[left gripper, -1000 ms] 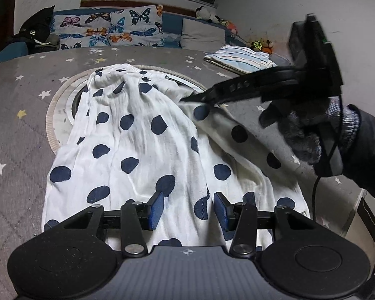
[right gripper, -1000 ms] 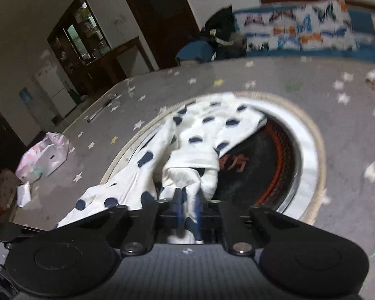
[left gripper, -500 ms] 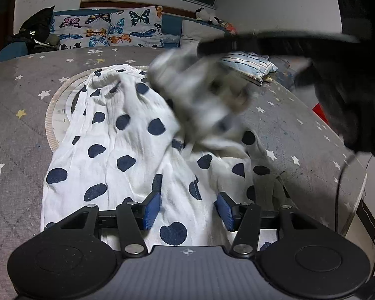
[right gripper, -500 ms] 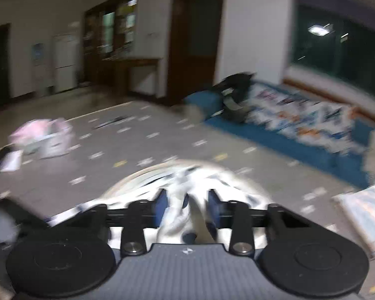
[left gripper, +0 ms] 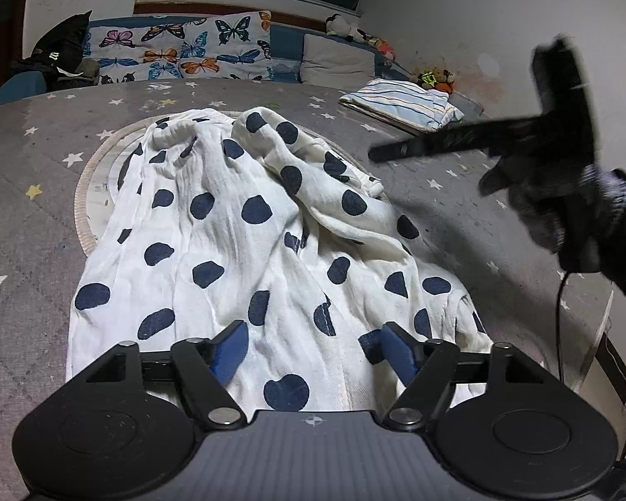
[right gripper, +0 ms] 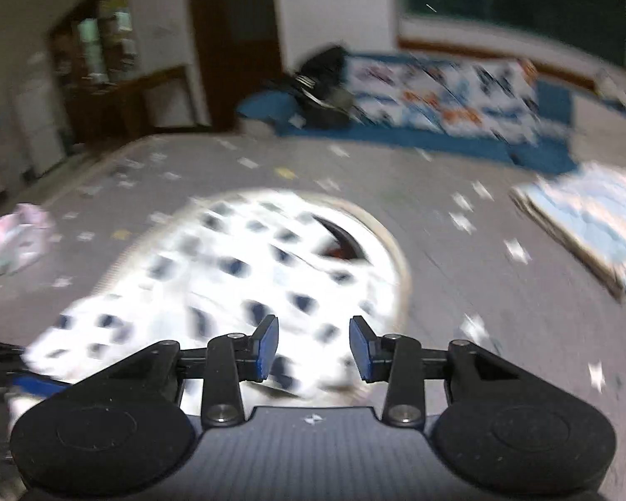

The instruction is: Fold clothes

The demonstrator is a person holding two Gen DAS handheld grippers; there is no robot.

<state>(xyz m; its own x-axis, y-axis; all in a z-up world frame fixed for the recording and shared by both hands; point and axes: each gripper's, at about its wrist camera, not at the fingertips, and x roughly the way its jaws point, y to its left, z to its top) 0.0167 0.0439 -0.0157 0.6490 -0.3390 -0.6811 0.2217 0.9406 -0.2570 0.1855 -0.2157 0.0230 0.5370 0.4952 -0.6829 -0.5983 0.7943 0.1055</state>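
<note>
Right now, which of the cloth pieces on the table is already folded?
The blue-striped white cloth at the far right edge; the white polka-dot garment lies rumpled and spread out.

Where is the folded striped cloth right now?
The folded striped cloth lies at the table's far right in the left wrist view, beyond the polka-dot garment and apart from it.

A round counter (left gripper: 446,225) covered in grey quilted cloth with small white and yellow stars carries everything. At its middle sits a pale circular turntable (left gripper: 88,192) with a beige rim, mostly hidden under a crumpled white garment with navy polka dots (left gripper: 246,225), which spreads toward the near edge. On the far right lies a folded blue-and-white striped cloth (left gripper: 400,102), well apart from the garment. A pink-and-white bundle (right gripper: 10,238) rests at the left edge.
</note>
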